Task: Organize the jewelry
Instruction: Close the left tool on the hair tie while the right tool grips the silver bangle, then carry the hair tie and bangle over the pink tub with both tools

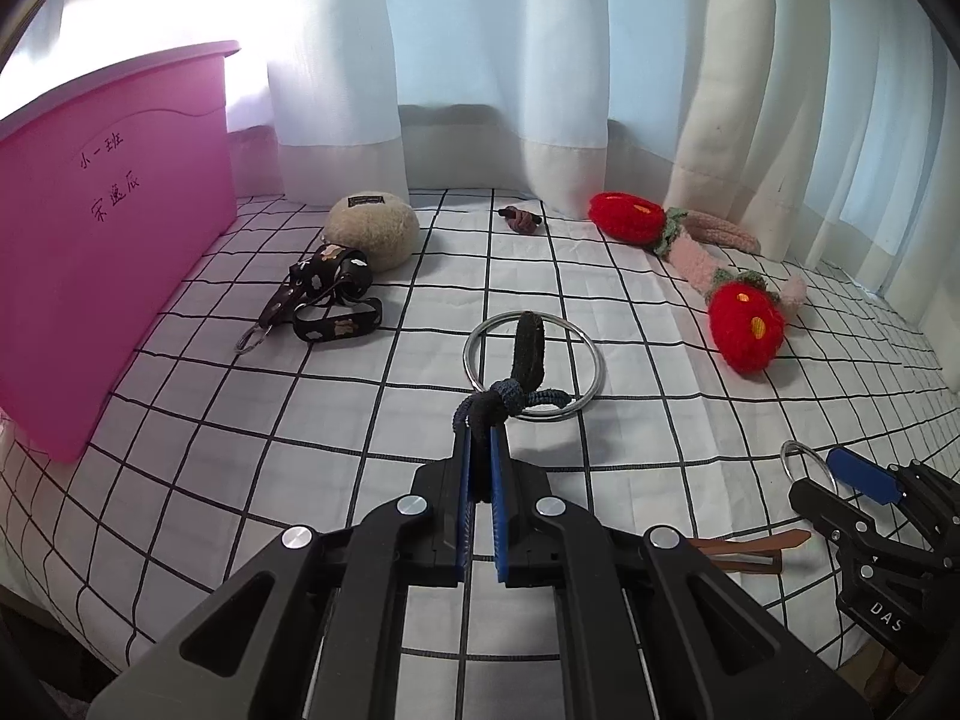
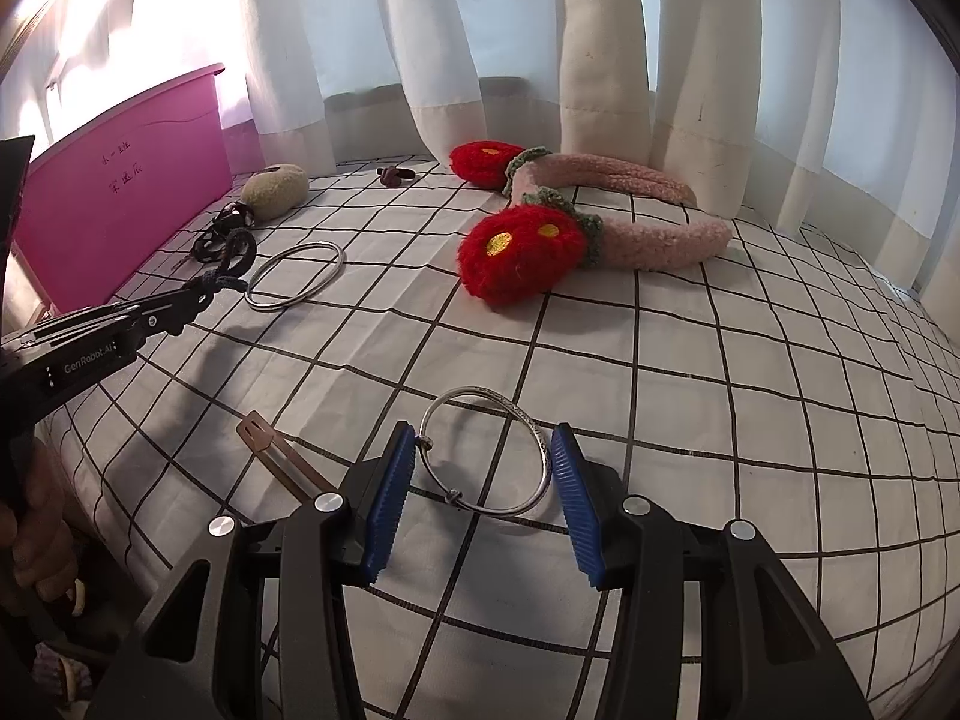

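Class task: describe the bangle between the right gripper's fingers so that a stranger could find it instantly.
On the black-gridded white cloth, look nearest the right gripper. The thin silver engraved bangle lies between its open blue fingers. Unlike the plain steel ring farther left, it has small bead-like knots.

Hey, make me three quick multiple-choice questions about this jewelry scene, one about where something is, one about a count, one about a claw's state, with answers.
1. Where does the pink bin stand relative to the plain metal ring?
A. To its left
B. To its right
C. On top of it

2. How many red flowers does the fuzzy pink headband carry?
A. One
B. Two
C. Four

3. What is the left claw doing?
A. Open over the cloth
B. Shut on the dark hair tie
C. Shut on the bin's rim

Answers:
1. A, the left wrist view shows the bin at the left edge of the checked cloth.
2. B, two red flowers sit along it.
3. B, the blue pads pinch the tie; the right claw stands open around the silver bangle.
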Action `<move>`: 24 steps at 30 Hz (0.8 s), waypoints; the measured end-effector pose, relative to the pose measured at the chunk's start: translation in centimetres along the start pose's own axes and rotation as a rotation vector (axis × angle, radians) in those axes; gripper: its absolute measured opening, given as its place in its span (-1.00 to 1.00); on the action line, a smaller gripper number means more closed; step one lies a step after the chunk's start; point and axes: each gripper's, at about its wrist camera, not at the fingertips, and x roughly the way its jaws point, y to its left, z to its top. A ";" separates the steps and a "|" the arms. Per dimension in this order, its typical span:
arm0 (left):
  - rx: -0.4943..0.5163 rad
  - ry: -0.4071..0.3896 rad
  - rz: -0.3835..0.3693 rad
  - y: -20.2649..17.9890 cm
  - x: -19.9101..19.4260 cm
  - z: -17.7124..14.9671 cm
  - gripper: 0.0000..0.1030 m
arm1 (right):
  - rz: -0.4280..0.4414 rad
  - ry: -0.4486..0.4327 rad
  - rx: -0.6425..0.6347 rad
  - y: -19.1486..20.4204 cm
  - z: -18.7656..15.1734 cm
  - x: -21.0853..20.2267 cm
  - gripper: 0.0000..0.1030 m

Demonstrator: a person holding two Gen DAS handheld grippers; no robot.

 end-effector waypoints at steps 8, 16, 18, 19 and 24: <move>-0.007 -0.011 0.009 -0.3 -1.0 0.1 -0.87 | -0.002 -0.022 -0.013 -0.3 0.6 -1.0 -0.12; -0.018 -0.023 0.025 -0.6 -3.0 1.4 -0.87 | 0.007 -0.037 -0.031 -0.8 2.4 -2.7 -0.12; -0.027 -0.026 0.031 -0.6 -3.9 2.2 -0.87 | 0.008 -0.045 -0.044 -0.9 3.3 -3.5 -0.12; -0.032 -0.027 0.034 -0.5 -4.5 2.6 -0.87 | 0.008 -0.050 -0.055 -0.9 3.8 -4.0 -0.12; -0.054 -0.044 0.066 -0.3 -7.9 5.1 -0.87 | 0.031 -0.082 -0.093 -1.0 7.0 -6.4 -0.12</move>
